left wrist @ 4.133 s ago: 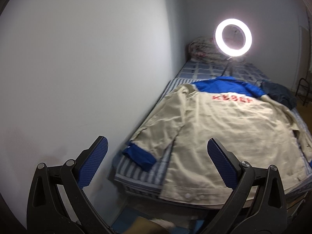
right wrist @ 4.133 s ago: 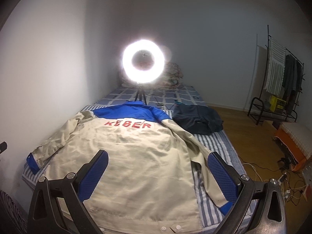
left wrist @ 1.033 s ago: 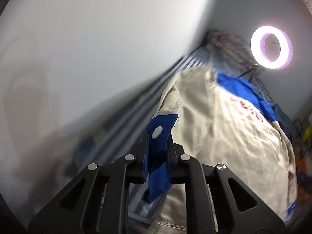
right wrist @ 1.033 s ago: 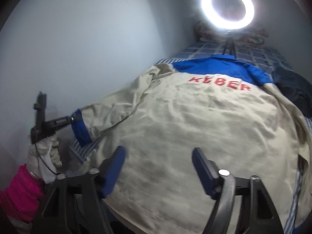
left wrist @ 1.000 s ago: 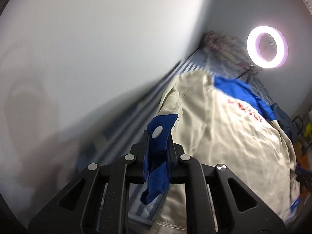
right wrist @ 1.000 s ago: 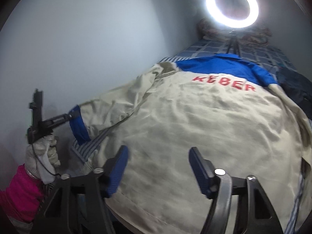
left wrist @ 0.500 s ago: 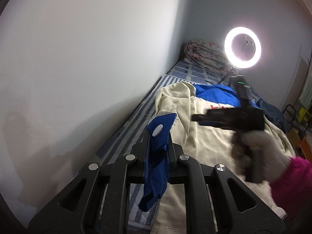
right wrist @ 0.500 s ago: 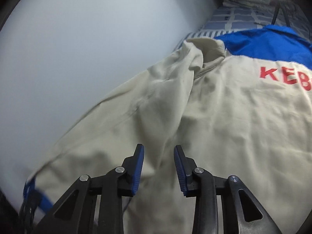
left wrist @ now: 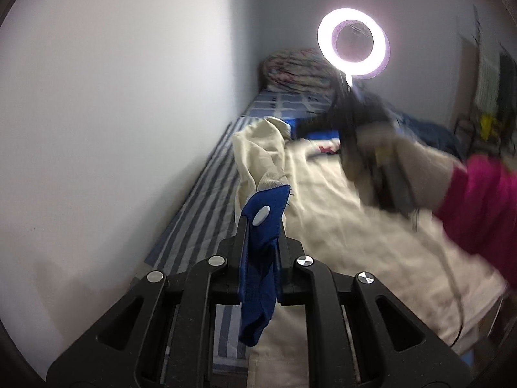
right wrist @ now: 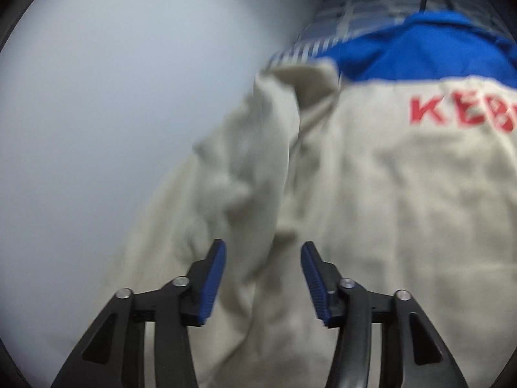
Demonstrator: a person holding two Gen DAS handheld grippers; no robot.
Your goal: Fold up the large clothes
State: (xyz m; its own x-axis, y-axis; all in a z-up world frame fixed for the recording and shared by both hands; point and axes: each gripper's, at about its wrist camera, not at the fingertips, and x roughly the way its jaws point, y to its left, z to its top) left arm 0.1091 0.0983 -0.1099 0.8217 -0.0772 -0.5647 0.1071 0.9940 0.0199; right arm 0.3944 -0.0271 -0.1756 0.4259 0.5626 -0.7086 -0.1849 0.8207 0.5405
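Observation:
A beige work jacket (left wrist: pixel 349 226) with a blue yoke (right wrist: pixel 420 55) and red lettering (right wrist: pixel 462 111) lies back-up on the striped bed (left wrist: pixel 200 207). My left gripper (left wrist: pixel 261 239) is shut on the blue cuff (left wrist: pixel 263 223) of the jacket's left sleeve and holds it raised above the bed. My right gripper (right wrist: pixel 262 258) is open, its jaws either side of a fold of the beige sleeve (right wrist: pixel 232 194) near the shoulder. It shows blurred in the left wrist view (left wrist: pixel 365 148), held by a gloved hand in a pink sleeve.
A white wall (left wrist: pixel 113 113) runs close along the bed's left side. A lit ring light (left wrist: pixel 353 43) on a stand and a bundled quilt (left wrist: pixel 297 69) are at the bed's head. A dark garment (left wrist: pixel 429 129) lies at the far right.
My right gripper has opened a little and moved up the sleeve toward the shoulder. My left gripper keeps its hold on the cuff and has swung slightly; the sleeve is bunched higher.

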